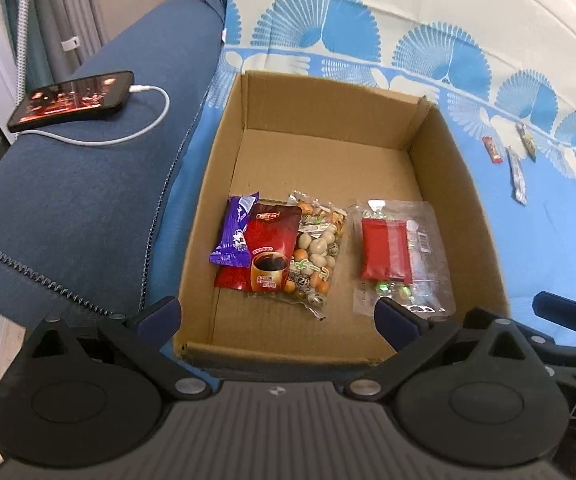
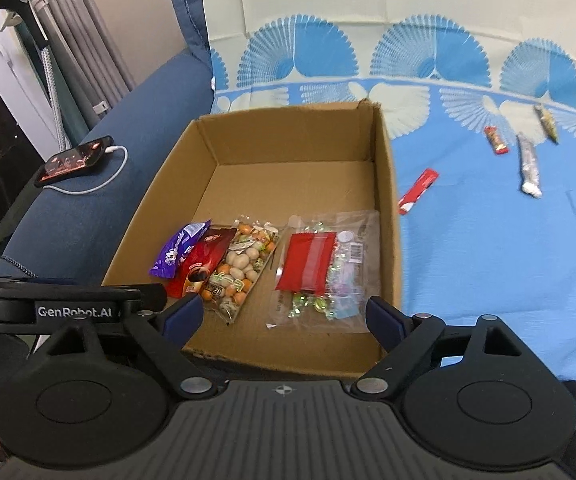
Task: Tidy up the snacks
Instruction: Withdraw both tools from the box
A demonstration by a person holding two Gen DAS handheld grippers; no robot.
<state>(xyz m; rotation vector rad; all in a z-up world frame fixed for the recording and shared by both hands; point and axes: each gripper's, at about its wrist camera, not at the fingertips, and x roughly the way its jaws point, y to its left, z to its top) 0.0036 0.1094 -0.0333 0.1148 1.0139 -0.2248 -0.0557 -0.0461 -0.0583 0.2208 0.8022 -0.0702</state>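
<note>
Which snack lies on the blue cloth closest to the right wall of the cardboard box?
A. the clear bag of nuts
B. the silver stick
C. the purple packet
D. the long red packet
D: in the right wrist view the long red packet lies on the cloth just beside the cardboard box, while the silver stick lies farther off and the purple packet and the clear bag of nuts are inside the box.
</note>
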